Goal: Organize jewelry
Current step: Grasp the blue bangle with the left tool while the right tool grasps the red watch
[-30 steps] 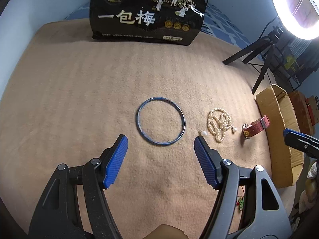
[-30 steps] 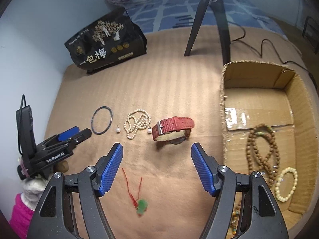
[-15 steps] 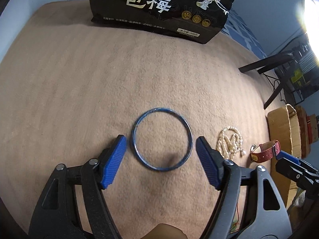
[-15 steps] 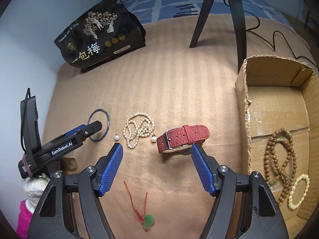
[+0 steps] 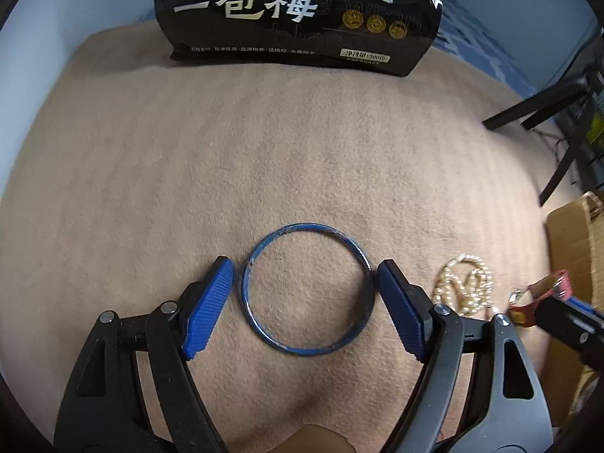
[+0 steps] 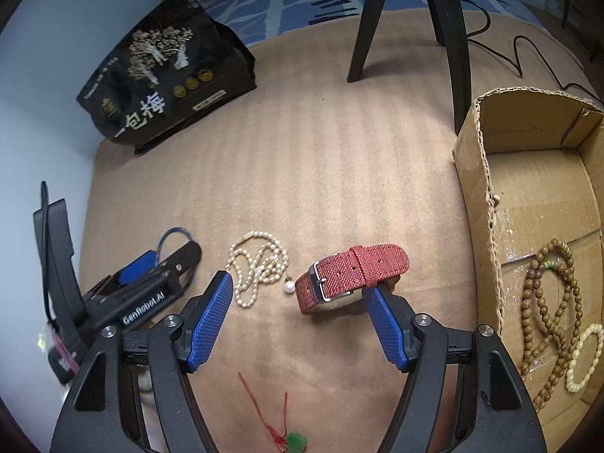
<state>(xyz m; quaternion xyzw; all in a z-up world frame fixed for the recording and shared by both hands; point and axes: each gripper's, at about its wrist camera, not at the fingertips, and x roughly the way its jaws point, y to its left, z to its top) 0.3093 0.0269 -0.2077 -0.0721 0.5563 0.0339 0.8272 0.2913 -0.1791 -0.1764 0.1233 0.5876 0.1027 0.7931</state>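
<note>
Tan blanket (image 5: 302, 143) carries everything; cardboard box (image 6: 528, 143) on its right edge already holds brown bead strings (image 6: 547, 309) and a pale bracelet (image 6: 585, 355); landmark for the rest is the blue bangle (image 5: 306, 290), lying flat; right of the bangle sits the pearl necklace (image 6: 256, 271), then the red watch (image 6: 351, 275), then the box; a red cord with green pendant (image 6: 279, 426) lies nearer the camera than the watch; left gripper (image 5: 302, 309) straddles the bangle, fingers (image 5: 209, 309) just outside the rim on either side, wide apart, just been opening, rim not pinched; ring is round, so no long axis; right gripper (image 6: 298, 321) gapes wide, holding nothing; watch sits toward its right finger, strap running left-right; left is nearer the bangle, likely closes across its width next.
</note>
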